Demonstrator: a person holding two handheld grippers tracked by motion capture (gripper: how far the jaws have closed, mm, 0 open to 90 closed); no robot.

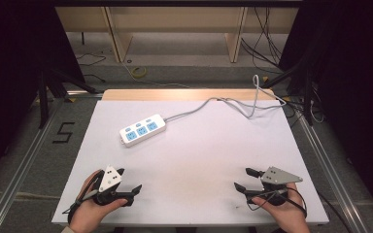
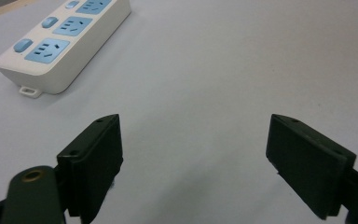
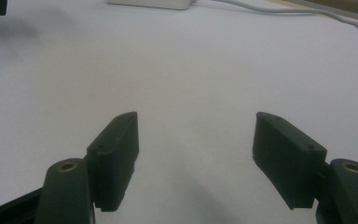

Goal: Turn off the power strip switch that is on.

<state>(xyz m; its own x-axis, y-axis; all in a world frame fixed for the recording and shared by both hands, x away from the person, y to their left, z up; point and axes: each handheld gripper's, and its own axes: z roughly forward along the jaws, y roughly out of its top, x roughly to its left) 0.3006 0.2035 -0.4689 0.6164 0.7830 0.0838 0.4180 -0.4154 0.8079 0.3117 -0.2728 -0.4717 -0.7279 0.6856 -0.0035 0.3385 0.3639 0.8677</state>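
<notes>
A white power strip [image 1: 143,129] with blue sockets lies on the white table top [image 1: 194,160], left of centre and toward the back; its grey cable [image 1: 233,104] runs off the far right edge. In the left gripper view the power strip [image 2: 65,39] sits at the upper left. My left gripper [image 1: 129,180] rests near the front left, jaws wide apart, nothing between them. Near the front right my right gripper [image 1: 247,178] is also open and empty. The left gripper [image 2: 193,154] and the right gripper [image 3: 196,149] each show bare table between their jaws.
Beyond the table's far edge are a wooden shelf frame [image 1: 175,24], loose cables [image 1: 267,43] and a roll of yellow tape [image 1: 139,73] on the floor. Metal rails [image 1: 24,160] run along both sides of the table. A "5" mark [image 1: 63,132] lies on the left floor.
</notes>
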